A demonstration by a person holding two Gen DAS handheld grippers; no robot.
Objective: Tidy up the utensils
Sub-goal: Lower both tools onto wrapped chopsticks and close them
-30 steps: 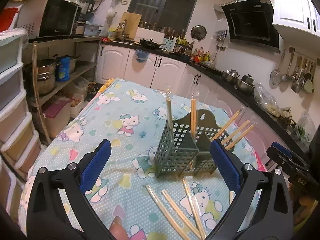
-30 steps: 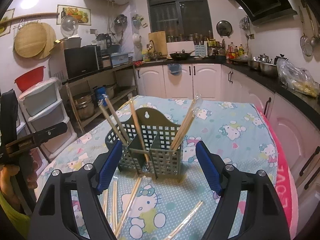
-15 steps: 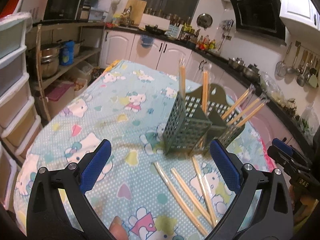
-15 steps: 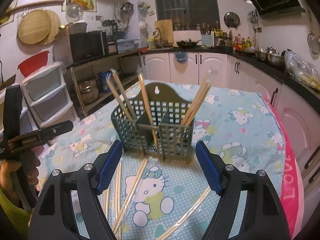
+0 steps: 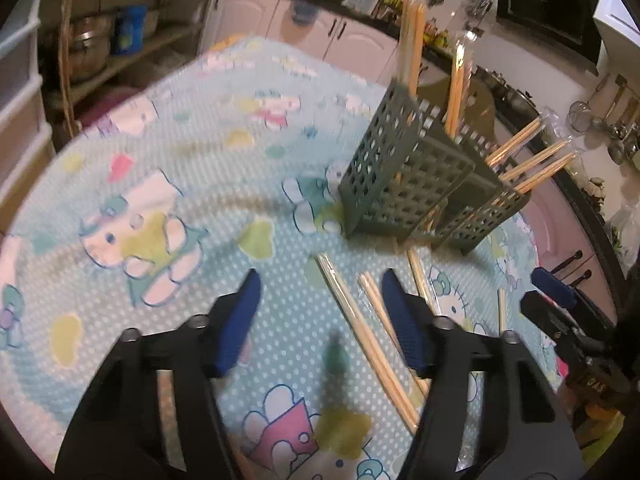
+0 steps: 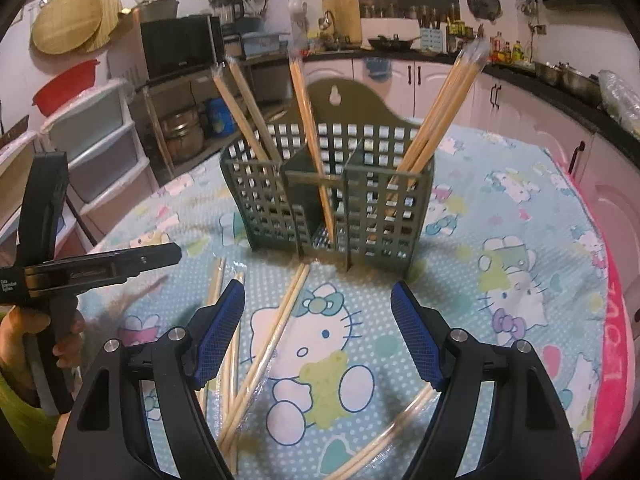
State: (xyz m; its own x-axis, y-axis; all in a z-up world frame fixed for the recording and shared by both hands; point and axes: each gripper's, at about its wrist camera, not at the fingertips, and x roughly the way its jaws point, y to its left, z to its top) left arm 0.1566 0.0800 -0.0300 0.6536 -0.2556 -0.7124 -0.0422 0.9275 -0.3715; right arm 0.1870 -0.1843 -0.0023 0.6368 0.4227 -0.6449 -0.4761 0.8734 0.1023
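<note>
A grey-green perforated plastic utensil holder (image 6: 332,196) with three compartments stands on the tabletop (image 6: 520,208) covered by a light-blue cartoon-cat cloth, wrapped wooden chopsticks (image 6: 308,120) leaning out of each compartment. More wrapped chopstick pairs (image 6: 276,328) lie loose on the cloth in front of the holder. The left gripper (image 5: 320,316), blue-padded, has just been closing its jaws, which are half apart with only cloth and one chopstick pair between them, unpressed, while the right gripper (image 6: 318,332) hangs wide open above the loose pairs, holding nothing.

Warm, dim indoor light; left wrist view motion-blurred, right wrist view sharp, edges fisheye-bent.
</note>
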